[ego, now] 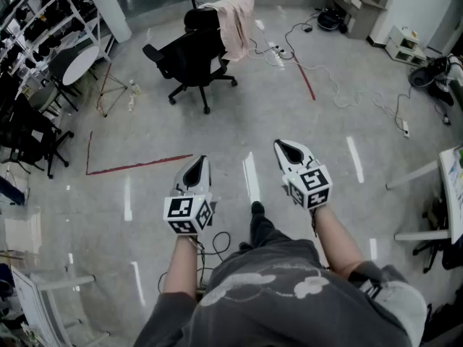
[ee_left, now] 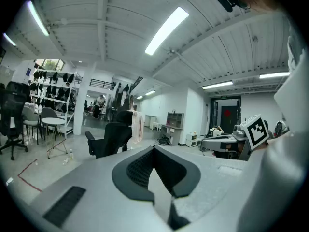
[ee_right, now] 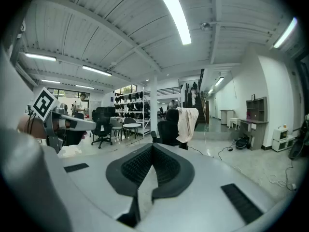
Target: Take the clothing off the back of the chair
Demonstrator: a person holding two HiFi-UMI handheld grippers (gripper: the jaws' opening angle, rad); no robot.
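far left there's a rack full of dark stuff, and nearer to me red tape marks out a corner on the floor

left gripper is held out over the floor just on my side of that tape, about level, aimed roughly toward the chair. In its own view the two jaws are pressed right together with nothing between them

the chair is a black office one on wheels, standing by itself on open floor well ahead of both grippers, seat turned toward the left in the head view. The clothing is pale pink, could be a shirt or a towel, too far off to tell. It's draped over the top of the backrest and hangs down the right side of it, clear of the floor. Both gripper views show the same thing: cloth hung on the chair back, well apart from the jaws

right gripper sits beside the left one, a touch further forward, also about level. Jaws closed tight there too, and empty

right of the chair, white cables snake across the floor next to another short strip of red tape
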